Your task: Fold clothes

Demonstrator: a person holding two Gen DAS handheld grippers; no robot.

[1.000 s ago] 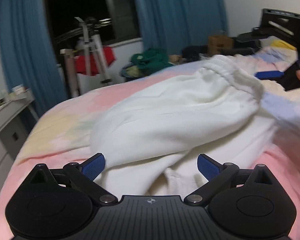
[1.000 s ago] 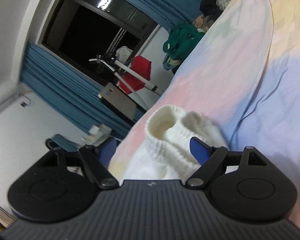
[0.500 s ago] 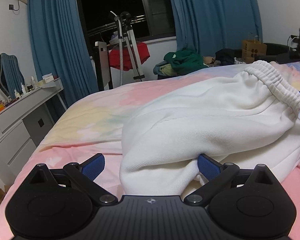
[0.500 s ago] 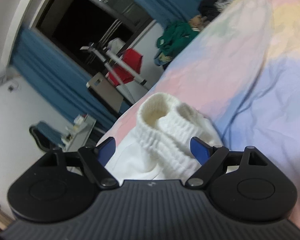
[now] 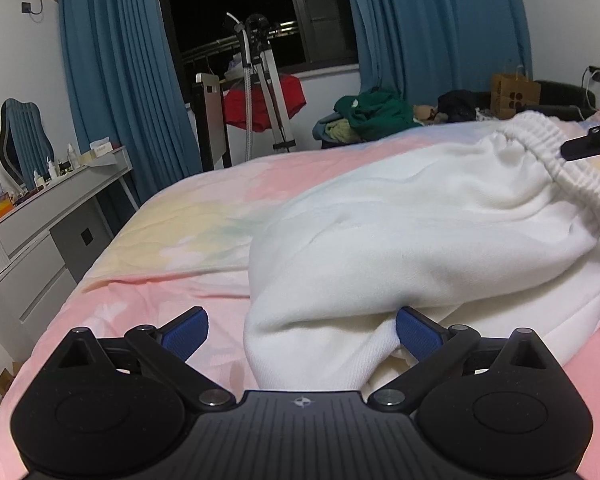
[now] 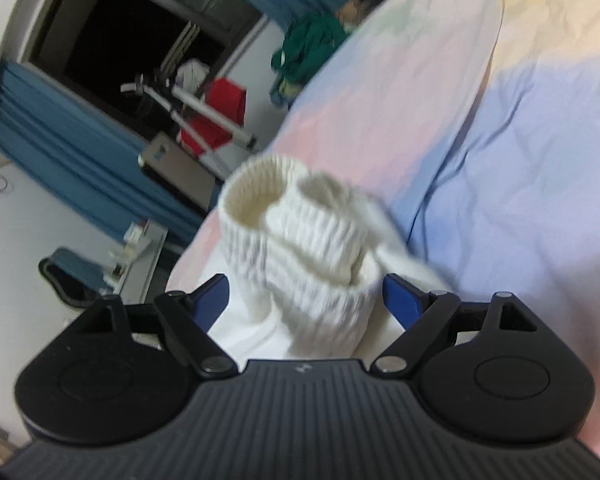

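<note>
Starting at the left of the left wrist view, a white dresser (image 5: 40,240) with flat drawer fronts and small bottles on top stands under pleated blue curtains (image 5: 116,92); only this view shows it sharply. Nearer the middle, a tripod (image 5: 260,92) and a red garment (image 5: 268,98) stand before the dark window. Low in the frame, the left hand-held gripper (image 5: 302,330) is spread wide, its blue pads apart, with a fold of the white sweatpants (image 5: 420,240) between them, soft fleece heaped on the pastel tie-dye bed (image 5: 172,240). At the right edge the ribbed elastic waistband (image 5: 552,160) curves up, with a piece of the other tool beside it.

Only the right wrist view, tilted and blurred, shows the garment's end: two knitted ribbed cuffs (image 6: 300,232), round and tubular, one mouth open. The right hand-held gripper (image 6: 304,300) is also wide, pads either side of the cuffs; contact I cannot tell. Lilac sheet fills the right.
</note>
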